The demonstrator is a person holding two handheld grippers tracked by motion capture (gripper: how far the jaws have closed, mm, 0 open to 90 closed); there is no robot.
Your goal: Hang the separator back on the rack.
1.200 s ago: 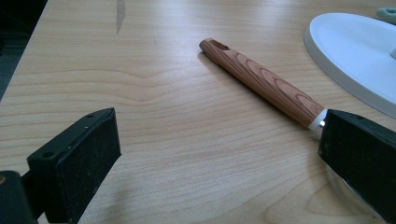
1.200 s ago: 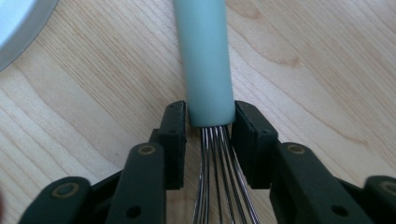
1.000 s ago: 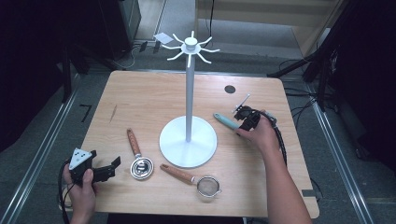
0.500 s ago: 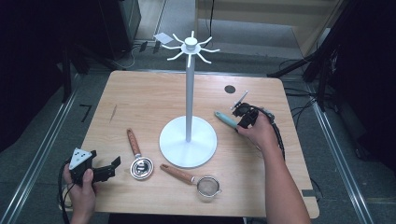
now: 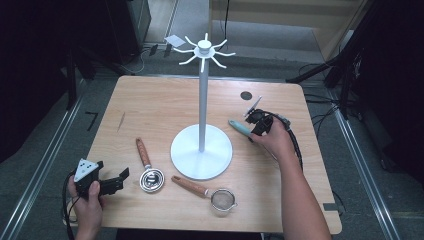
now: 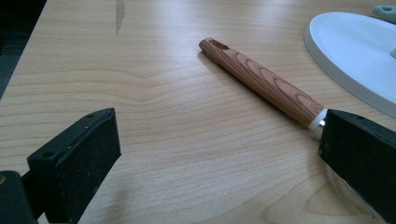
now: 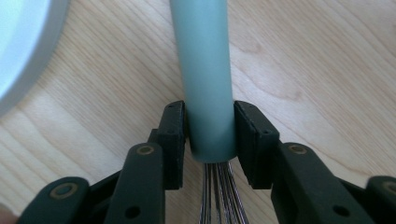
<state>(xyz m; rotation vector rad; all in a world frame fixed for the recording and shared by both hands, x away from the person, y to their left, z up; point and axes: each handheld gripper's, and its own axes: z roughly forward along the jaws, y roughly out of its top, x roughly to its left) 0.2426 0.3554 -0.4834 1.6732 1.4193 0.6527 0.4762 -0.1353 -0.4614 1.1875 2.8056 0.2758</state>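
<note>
Between the jaws of the right hand-held gripper [image 7: 210, 140] sits the green handle of a whisk [image 7: 205, 70], clamped at the end where the wires begin, lying on the desk [image 5: 150, 105] just right of the white stand [image 5: 202, 150]. It looks light, its handle stiff and smooth, the wires springy, so the handle is the place to hold. Far left, the left hand-held gripper [image 5: 117, 179] rests open near a wooden-handled spoon [image 6: 261, 81]

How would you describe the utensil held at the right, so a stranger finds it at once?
Start at the tall white stand mid-table. Just right of its round base, the right tongs clamp a whisk. Its handle is plain grey-green, while the neighbouring utensils have wood-grain handles.
</note>
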